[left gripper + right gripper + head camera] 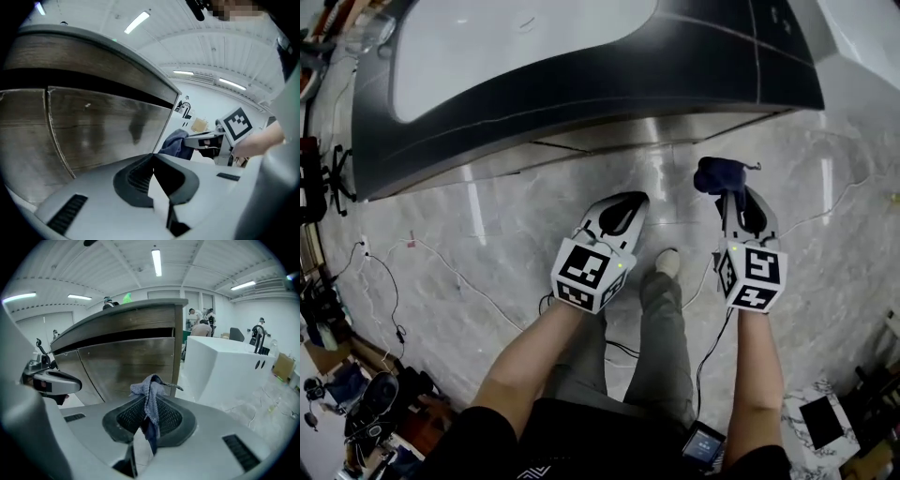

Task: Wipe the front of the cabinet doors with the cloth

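A dark blue cloth [719,174] is bunched at the tip of my right gripper [731,194], whose jaws are shut on it. In the right gripper view the cloth [151,401] hangs between the jaws, a short way from the brushed wood-and-metal cabinet doors [129,363]. My left gripper [622,203] is held lower and to the left with its jaws shut and nothing in them. In the left gripper view, the doors [93,133] stand just ahead of the gripper [153,160], and the cloth [174,143] and the right gripper [206,139] show at its right.
The cabinet has a pale top [516,47] with a dark edge band. The person's shoe [667,262] is on the marble floor among thin cables [441,281]. A white unit with a faucet [225,364] stands right of the cabinet. Clutter [356,394] lies at lower left.
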Demonstrator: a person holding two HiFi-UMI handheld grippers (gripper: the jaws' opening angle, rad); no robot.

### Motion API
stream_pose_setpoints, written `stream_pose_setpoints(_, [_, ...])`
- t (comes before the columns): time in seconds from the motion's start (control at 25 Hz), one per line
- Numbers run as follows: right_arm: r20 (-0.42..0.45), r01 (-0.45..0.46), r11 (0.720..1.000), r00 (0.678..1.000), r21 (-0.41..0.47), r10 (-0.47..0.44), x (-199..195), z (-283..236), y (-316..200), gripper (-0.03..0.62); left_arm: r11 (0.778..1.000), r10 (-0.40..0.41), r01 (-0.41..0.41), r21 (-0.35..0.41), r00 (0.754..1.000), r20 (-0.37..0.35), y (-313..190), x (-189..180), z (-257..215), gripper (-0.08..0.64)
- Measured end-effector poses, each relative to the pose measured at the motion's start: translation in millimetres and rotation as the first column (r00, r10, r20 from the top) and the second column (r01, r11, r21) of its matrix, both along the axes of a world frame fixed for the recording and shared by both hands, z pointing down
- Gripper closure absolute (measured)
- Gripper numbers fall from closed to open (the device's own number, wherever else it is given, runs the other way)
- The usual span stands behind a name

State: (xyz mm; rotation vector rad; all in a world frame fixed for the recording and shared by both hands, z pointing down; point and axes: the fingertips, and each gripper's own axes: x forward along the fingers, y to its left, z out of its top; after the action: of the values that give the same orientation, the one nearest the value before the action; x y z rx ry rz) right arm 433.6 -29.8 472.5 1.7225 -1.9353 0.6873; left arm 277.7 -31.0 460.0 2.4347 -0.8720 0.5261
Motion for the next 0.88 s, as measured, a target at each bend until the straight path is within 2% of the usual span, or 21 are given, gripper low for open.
stream_pose_setpoints(0.48, [0.039,0.034,0.999,0.999,0.038,-0.036,-86,-72,26,0.525,0.995,-0.092,0.092,0.029,0.996,-0.021,53,-94,-69,0.560])
stream_pose_setpoints(0.76, [0.040,0.072,0.992,0.996,0.100,-0.076,-128,-136,34,0.525,0.992,-0.066,0.074,0.104,0.995,-0.081,65,-137,-135,0.560])
stream_pose_setpoints(0.88, [0.032,0.098,0.985,0.994,0.145,-0.104,-145,-165,40,0.525,0.986,-0.064,0.076,0.146,0.994,-0.084,71,-154,-161,0.560])
